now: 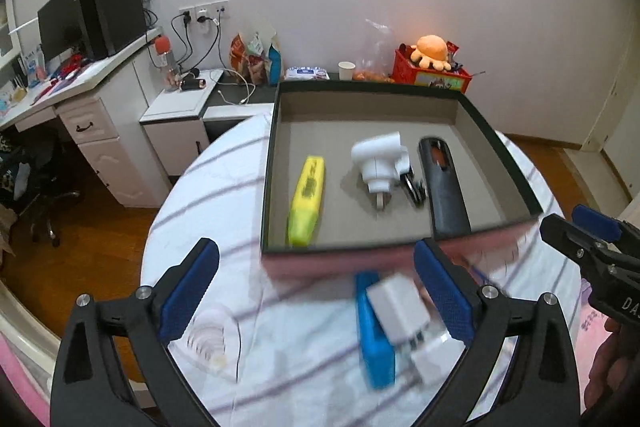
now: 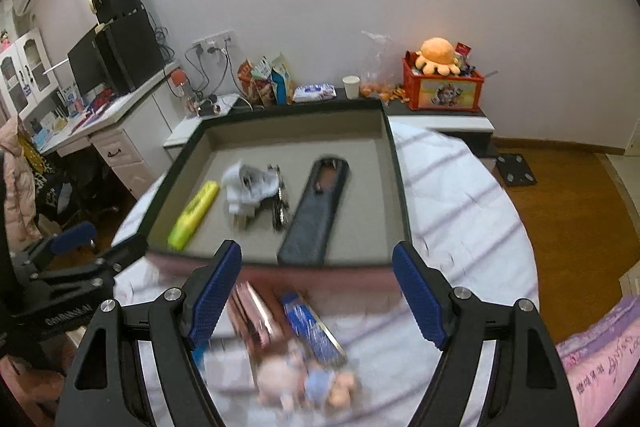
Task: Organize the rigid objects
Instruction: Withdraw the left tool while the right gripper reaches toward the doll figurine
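A shallow dark box point(image 1: 267, 163) point(image 2: 398, 179) lies on the round table. It holds a yellow highlighter point(image 1: 307, 201) point(image 2: 193, 215), a white plug adapter point(image 1: 380, 159) point(image 2: 248, 187), a small black metal piece point(image 1: 414, 185) point(image 2: 279, 203) and a long black case point(image 1: 442, 187) point(image 2: 316, 211). My left gripper point(image 1: 316, 283) stands open above the cloth, near a blue block point(image 1: 374, 343) and white chargers point(image 1: 400, 309). My right gripper point(image 2: 316, 291) stands open over a pink case point(image 2: 250, 311), a blue packet point(image 2: 312, 327) and a small doll point(image 2: 304, 383). Nothing is between either pair of fingers.
The table wears a white cloth with purple stripes point(image 1: 224, 195). A low cabinet behind it carries snack bags point(image 1: 256, 57), a paper cup point(image 1: 346, 70) and a red crate with an orange plush point(image 1: 432, 67). A desk with a monitor point(image 1: 76, 23) stands left. A scale point(image 2: 516, 169) lies on the floor.
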The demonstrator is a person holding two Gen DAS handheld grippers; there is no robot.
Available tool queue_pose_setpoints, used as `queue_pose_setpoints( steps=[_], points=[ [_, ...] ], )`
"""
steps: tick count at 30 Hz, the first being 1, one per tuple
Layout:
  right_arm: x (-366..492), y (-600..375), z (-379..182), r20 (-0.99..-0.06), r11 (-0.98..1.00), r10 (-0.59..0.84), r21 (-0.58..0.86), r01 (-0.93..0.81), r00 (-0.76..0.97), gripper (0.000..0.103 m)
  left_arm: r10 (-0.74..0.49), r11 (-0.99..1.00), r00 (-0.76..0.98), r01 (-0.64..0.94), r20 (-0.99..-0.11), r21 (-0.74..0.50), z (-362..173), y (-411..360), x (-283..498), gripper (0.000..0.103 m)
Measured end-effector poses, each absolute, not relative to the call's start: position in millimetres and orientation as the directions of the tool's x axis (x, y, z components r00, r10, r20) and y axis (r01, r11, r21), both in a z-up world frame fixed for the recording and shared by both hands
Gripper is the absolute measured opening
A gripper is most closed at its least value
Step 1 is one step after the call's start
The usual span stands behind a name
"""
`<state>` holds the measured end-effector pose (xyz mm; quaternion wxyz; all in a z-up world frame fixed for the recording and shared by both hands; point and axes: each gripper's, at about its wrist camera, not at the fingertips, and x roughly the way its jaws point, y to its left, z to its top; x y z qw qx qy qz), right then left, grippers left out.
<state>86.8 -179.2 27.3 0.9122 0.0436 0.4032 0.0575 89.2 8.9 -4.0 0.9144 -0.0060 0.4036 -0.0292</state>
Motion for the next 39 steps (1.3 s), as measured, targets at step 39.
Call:
queue_pose_setpoints(
  steps=[39],
  points=[
    [53, -165, -70, -0.853, 0.958, 0.244, 0.140, -0.248, 0.462, 0.076, -0.051, 0.999, 0.593, 0.018, -0.803, -0.050, -45, 11, 48, 0.099]
  ],
)
